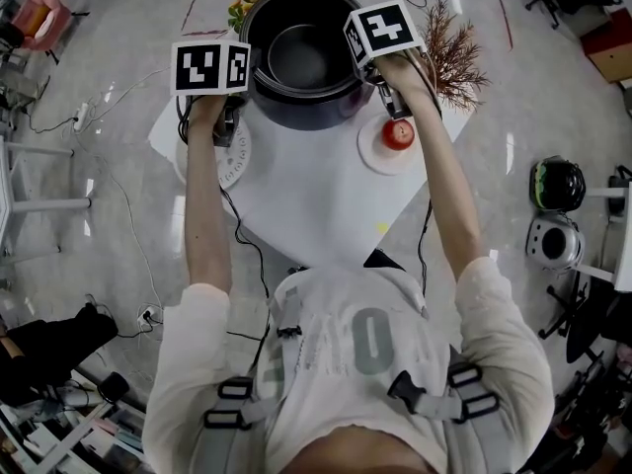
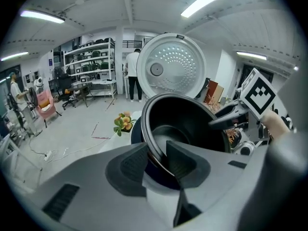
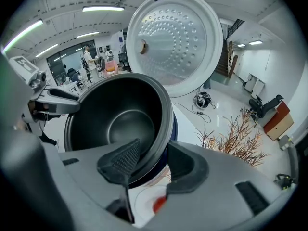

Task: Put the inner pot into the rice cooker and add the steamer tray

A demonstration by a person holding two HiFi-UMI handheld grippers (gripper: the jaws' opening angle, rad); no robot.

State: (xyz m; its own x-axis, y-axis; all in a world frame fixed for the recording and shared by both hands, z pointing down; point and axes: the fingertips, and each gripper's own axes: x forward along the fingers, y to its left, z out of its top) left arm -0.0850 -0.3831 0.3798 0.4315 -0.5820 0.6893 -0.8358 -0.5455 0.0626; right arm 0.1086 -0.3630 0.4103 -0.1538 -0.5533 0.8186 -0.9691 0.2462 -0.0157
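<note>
Left gripper view: left tool (image 2: 157, 147) slack astride inner pot (image 2: 192, 124); right tool (image 3: 154, 143) clamps rim (image 3: 165, 112).

Both arms are stretched fwd, L forearm (image 1: 205, 215) and R forearm (image 1: 446, 186) held roughly parallel. Both claws are pitched downward. L claw (image 2: 156, 150): jaws are set astride the inner pot (image 2: 192, 124) rim, w/ a slim gap seen at the inner pad. R claw (image 3: 151, 150): jaws are clamped on the opp. rim.

Head view steeply down over table (image 1: 306, 191), both gripper views close at opposite rims of shared inner pot (image 2: 192, 124)
</note>
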